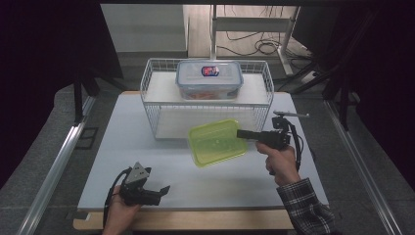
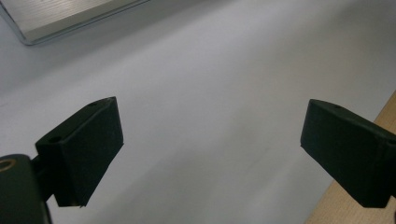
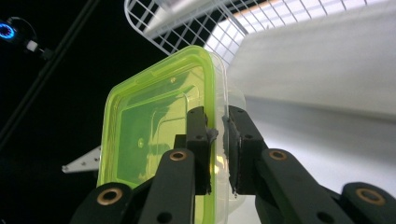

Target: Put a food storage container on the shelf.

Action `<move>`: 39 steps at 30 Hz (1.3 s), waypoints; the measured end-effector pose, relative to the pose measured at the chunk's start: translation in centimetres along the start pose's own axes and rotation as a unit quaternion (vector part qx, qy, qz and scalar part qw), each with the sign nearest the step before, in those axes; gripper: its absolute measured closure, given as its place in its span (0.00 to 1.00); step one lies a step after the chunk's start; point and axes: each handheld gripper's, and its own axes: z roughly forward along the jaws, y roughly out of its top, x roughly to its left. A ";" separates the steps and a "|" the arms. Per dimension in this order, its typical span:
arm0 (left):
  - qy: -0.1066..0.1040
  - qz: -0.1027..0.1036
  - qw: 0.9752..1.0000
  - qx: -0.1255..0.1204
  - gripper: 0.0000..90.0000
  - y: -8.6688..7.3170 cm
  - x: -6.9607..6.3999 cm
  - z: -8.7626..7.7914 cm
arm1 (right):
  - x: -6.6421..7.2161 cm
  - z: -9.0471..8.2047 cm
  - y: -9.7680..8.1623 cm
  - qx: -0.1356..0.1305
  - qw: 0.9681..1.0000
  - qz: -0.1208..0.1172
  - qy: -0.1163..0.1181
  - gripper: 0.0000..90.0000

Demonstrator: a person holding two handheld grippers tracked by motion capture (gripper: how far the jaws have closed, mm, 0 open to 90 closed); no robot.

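Right now I have the right gripper point(image 1: 241, 133) pinching the near-right edge of the green-lidded container point(image 1: 217, 142), its fingers point(image 3: 198, 140) pressed onto the rim so that one sits on the lid side and the other on the clear wall of the tub. In the right gripper view the box stands almost on edge, because the gripper is rolled over in my hand; gripping by the rim like this leaves the whole body free ahead of the fingers, so I can slide it somewhere without my hand getting in the way. From the high view the container hangs just in front of the wire rack point(image 1: 151, 105), at the mouth of its lower shelf, tilted a little and, as far as I can judge, lifted off the table point(image 1: 122, 152) and not resting on it. The upper shelf already carries a clear locking box point(image 1: 209, 79) with something reddish inside, which I take as the reason the lower level is the free spot.

My left gripper point(image 1: 157, 192) rests low at the near-left of the table, well apart from the rack, its fingers point(image 2: 84, 154) spread wide over bare white surface with nothing between them. I keep it parked there so it stays clear of the right arm's path, ready if the rack needs steadying.
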 end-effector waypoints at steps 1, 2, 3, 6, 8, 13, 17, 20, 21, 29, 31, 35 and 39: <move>0.000 0.001 1.000 0.000 0.06 0.0 0.0 0.0 | 0.2 -0.2 0.3 -0.002 1.000 0.001 0.000 0.89; 0.000 0.001 1.000 0.000 0.06 0.0 0.0 0.0 | 0.3 -0.3 0.6 -0.005 1.000 0.000 0.001 0.89; 0.000 0.001 1.000 0.000 0.06 0.0 0.0 0.0 | 0.5 -0.5 0.9 -0.008 1.000 0.000 0.001 0.89; 0.000 -0.001 1.000 -0.002 0.06 0.0 0.1 0.0 | 1.0 -0.9 1.7 -0.018 1.000 -0.001 0.002 0.89; 0.000 -0.001 1.000 -0.003 0.06 0.0 0.1 0.0 | 1.3 -1.2 2.3 -0.022 1.000 -0.004 0.002 0.89; 0.000 -0.004 1.000 -0.004 0.06 0.0 0.1 0.0 | 2.2 -1.6 3.6 -0.032 0.999 -0.009 0.000 0.89; 0.000 -0.004 1.000 -0.003 0.06 0.0 0.1 0.0 | 2.8 -1.8 4.5 -0.039 0.999 -0.009 0.004 0.89; -0.001 -0.005 1.000 -0.004 0.06 0.0 0.1 0.0 | 3.2 -1.9 5.3 -0.043 0.999 -0.009 0.009 0.89; -0.001 -0.005 1.000 -0.005 0.06 0.0 0.1 0.0 | 3.4 -1.9 5.5 -0.045 0.999 -0.009 0.010 0.89; -0.002 -0.007 1.000 -0.006 0.06 0.0 0.1 -0.1 | 4.9 -1.9 7.6 -0.063 0.998 -0.025 0.004 0.89; -0.002 -0.006 1.000 -0.005 0.06 0.0 0.1 -0.1 | 5.3 -1.8 8.1 -0.064 0.998 -0.025 0.000 0.89; -0.003 -0.006 1.000 -0.005 0.06 0.0 0.1 -0.1 | 5.8 -1.7 8.9 -0.070 0.997 -0.028 -0.004 0.89; -0.003 -0.006 1.000 -0.006 0.06 0.0 0.1 -0.1 | 6.2 -1.5 9.7 -0.079 0.996 -0.032 -0.009 0.89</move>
